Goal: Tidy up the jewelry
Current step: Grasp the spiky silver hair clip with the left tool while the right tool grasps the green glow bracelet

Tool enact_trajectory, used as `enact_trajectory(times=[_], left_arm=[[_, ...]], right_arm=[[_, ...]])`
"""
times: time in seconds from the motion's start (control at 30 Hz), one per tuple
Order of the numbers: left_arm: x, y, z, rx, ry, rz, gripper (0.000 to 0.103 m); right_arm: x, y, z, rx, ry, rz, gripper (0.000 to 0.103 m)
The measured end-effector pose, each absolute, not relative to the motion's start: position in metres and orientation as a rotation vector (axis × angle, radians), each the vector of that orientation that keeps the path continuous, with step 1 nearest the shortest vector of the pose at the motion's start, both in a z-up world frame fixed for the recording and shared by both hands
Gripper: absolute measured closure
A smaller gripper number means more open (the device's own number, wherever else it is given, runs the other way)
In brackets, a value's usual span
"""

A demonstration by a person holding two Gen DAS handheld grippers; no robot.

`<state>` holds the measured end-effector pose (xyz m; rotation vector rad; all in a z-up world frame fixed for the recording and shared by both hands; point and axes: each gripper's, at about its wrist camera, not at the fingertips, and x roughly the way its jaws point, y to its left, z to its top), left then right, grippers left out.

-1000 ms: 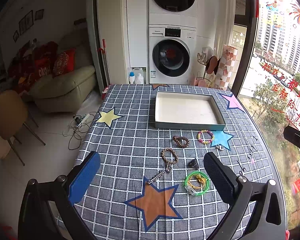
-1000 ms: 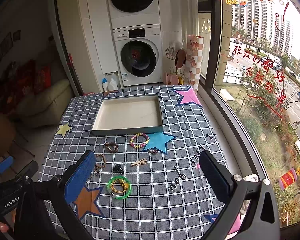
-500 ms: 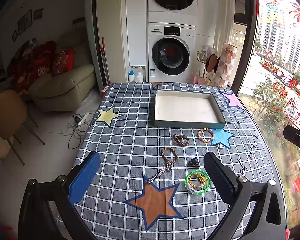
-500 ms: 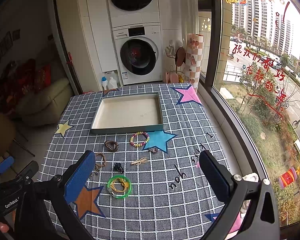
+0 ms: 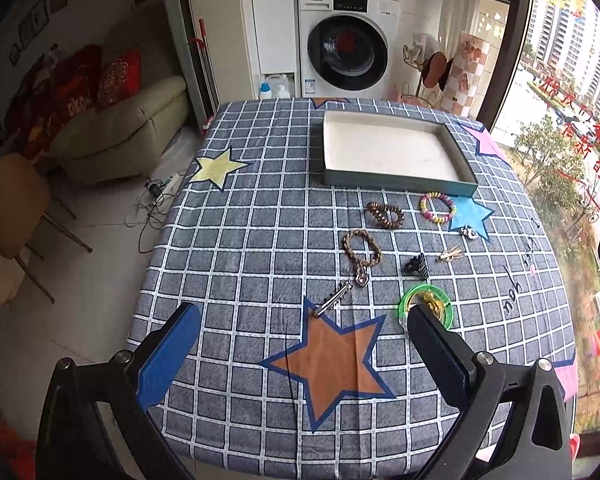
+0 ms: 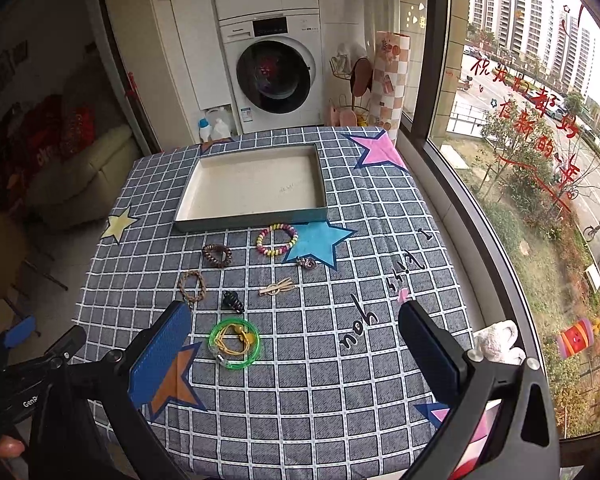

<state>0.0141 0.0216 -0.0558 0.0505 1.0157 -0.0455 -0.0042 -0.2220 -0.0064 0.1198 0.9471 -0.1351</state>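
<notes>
An empty grey tray [image 5: 398, 181] [image 6: 252, 222] sits at the table's far side. In front of it lie a dark brown bracelet [image 5: 385, 214] [image 6: 217, 255], a coloured bead bracelet [image 5: 438, 207] [image 6: 277, 239], a braided bracelet with key chain [image 5: 361, 247] [image 6: 192, 285], a black hair claw [image 5: 416, 266] [image 6: 232, 301], a gold clip [image 5: 450, 255] [image 6: 277, 289], a small charm [image 5: 469, 233] [image 6: 306, 262] and a green ring with yellow cord [image 5: 426, 305] [image 6: 234, 343]. My left gripper [image 5: 300, 354] and right gripper [image 6: 296, 354] are open and empty above the near table edge.
The table wears a grey checked cloth with stars [image 5: 260, 220]. A washer [image 5: 348, 44] stands behind it, a sofa [image 5: 120, 120] and a chair [image 5: 8, 200] to the left, a window [image 6: 520, 120] along the right. The left gripper shows at the lower left of the right wrist view [image 6: 28, 368].
Both grippers have moved forward and a little lower over the table; the jewelry looks larger and nearer. Nothing on the table has moved. Both jaws stay open.
</notes>
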Motion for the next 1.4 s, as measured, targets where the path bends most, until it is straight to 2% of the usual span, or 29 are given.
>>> enact_trajectory(times=[0.4, 0.83, 0.97, 1.1, 1.2, 1.23, 1.3, 1.4], left_arm=[[0.051, 0.032, -0.141, 0.163, 1.188, -0.122, 0.000], [0.083, 0.009, -0.184, 0.261, 1.189, -0.198, 0.000], [0.090, 0.004, -0.194, 0.268, 1.187, -0.208, 0.000], [0.094, -0.001, -0.198, 0.264, 1.179, -0.224, 0.000], [0.098, -0.005, -0.203, 0.278, 1.183, -0.233, 0.000], [0.100, -0.006, -0.207, 0.283, 1.195, -0.238, 0.003], [0.101, -0.009, -0.211, 0.285, 1.206, -0.244, 0.003], [0.101, -0.012, -0.213, 0.277, 1.198, -0.270, 0.006]], right_arm=[[0.029, -0.210, -0.096, 0.149, 1.260, -0.123, 0.000], [0.051, -0.210, -0.177, 0.274, 1.431, -0.112, 0.001], [0.059, -0.208, -0.194, 0.286, 1.456, -0.097, 0.008], [0.065, -0.203, -0.208, 0.281, 1.495, -0.074, 0.026], [0.067, -0.199, -0.216, 0.268, 1.508, -0.058, 0.035], [0.068, -0.199, -0.217, 0.276, 1.499, -0.048, 0.035], [0.071, -0.196, -0.217, 0.256, 1.489, -0.043, 0.036], [0.077, -0.192, -0.219, 0.231, 1.489, -0.040, 0.042]])
